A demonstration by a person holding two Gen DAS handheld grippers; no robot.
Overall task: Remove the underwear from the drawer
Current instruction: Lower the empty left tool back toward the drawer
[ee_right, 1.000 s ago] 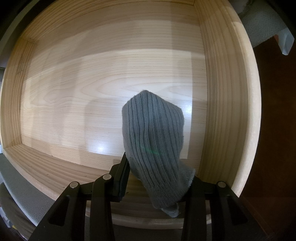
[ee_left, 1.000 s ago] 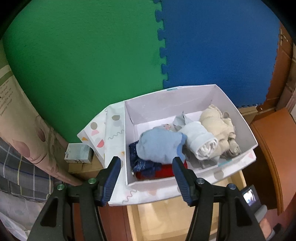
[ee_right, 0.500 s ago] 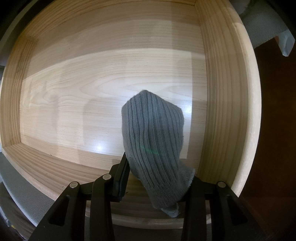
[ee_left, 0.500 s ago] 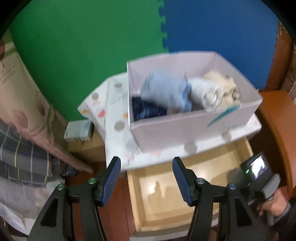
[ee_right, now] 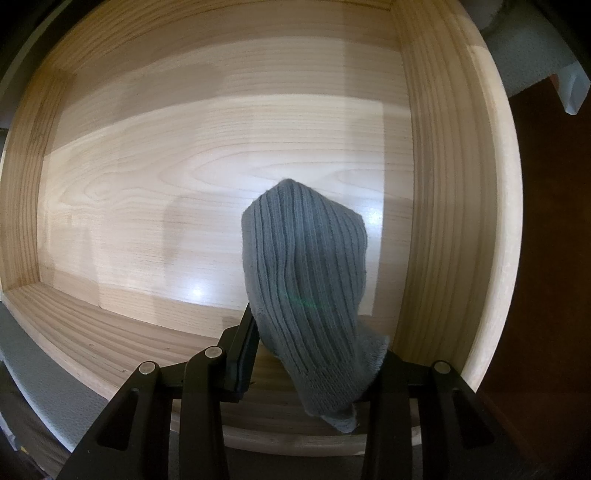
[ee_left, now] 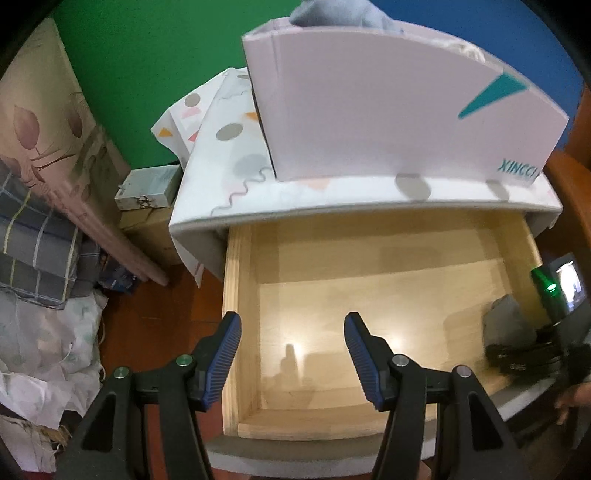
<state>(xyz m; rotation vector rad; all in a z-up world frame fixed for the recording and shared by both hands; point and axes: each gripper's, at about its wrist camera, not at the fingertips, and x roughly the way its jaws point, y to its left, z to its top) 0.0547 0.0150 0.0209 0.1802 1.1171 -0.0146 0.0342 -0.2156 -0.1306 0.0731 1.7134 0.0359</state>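
Note:
The pale wooden drawer (ee_left: 236, 295) stands pulled out and its floor is bare. In the left wrist view my left gripper (ee_left: 292, 321) hovers open over the drawer's front left part, with nothing between its blue pads. At the drawer's right side my right gripper (ee_right: 317, 332) points down, shut on a grey ribbed knit garment (ee_right: 306, 258) that hangs above the drawer floor (ee_right: 147, 166). The same grey garment (ee_left: 508, 321) shows at the right edge of the left wrist view. A white box (ee_left: 369, 110) with folded clothes (ee_left: 332, 11) sits on top of the cabinet.
The cabinet top carries a patterned cloth (ee_left: 236, 177). A small carton (ee_left: 147, 188) and stacked bedding (ee_left: 37, 240) lie to the left on the dark red floor. Green (ee_left: 166, 55) and blue (ee_left: 517, 37) foam mats lie behind. A person's hand (ee_left: 576, 395) shows at the right.
My left gripper has come down from above the white box to the open drawer, still open. The right gripper and the grey garment have stayed in place.

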